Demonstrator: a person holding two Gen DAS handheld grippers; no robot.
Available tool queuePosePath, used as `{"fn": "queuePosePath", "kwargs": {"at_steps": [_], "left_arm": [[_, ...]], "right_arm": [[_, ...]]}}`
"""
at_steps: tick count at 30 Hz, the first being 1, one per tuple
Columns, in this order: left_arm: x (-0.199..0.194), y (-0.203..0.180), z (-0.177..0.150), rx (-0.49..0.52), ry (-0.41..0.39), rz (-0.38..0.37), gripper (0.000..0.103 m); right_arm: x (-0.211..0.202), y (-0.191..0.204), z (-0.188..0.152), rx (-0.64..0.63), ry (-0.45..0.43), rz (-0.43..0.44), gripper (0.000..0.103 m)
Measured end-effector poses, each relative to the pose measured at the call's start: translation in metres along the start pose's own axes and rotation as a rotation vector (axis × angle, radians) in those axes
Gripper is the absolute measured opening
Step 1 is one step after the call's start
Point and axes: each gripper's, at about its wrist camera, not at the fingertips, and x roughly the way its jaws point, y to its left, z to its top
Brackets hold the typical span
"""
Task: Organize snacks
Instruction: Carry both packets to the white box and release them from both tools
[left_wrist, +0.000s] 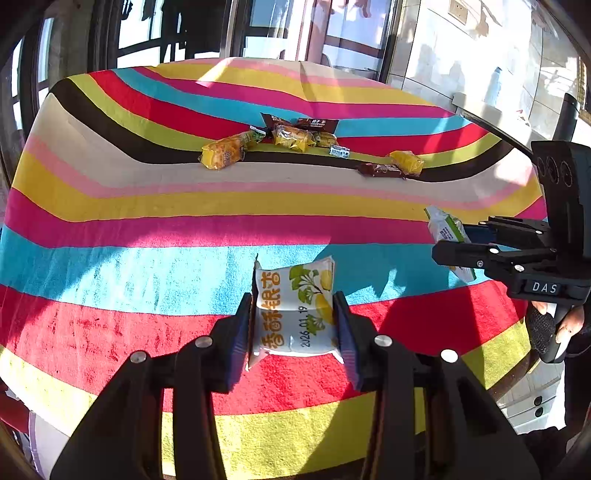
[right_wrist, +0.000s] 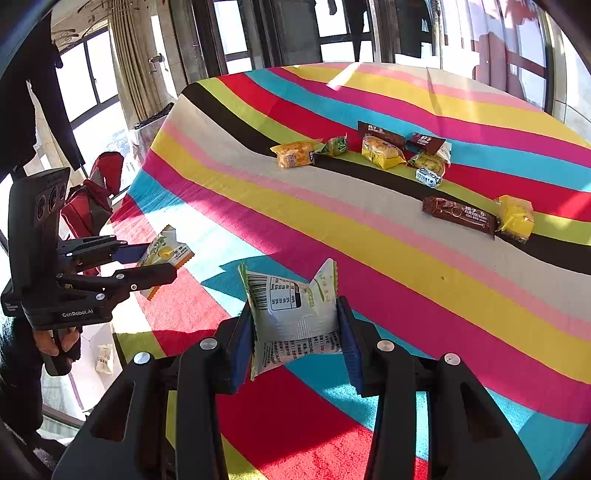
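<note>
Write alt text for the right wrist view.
The right gripper pinches a white-and-green snack packet above a rainbow-striped tablecloth. At left, the left gripper holds a similar packet; yellow and brown wrapped snacks lie scattered farther back.

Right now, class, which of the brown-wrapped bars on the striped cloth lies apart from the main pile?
The brown bar lying beside the lone yellow packet, on the black and cream stripes. The other two brown bars sit in the pile farther back.
</note>
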Motion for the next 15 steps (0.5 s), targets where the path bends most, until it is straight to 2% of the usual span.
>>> {"fn": "queuePosePath", "kwargs": {"at_steps": [6, 15], "left_arm": [[-0.018, 0.013, -0.017, -0.013, -0.008, 0.037, 0.044], [-0.047, 0.041, -0.040, -0.050, -0.034, 0.109, 0.044]], "right_arm": [[0.006, 0.033, 0.001, -0.024, 0.008, 0.039, 0.042], [0.024, 0.096, 0.005, -0.138, 0.044, 0.105, 0.042]]}}
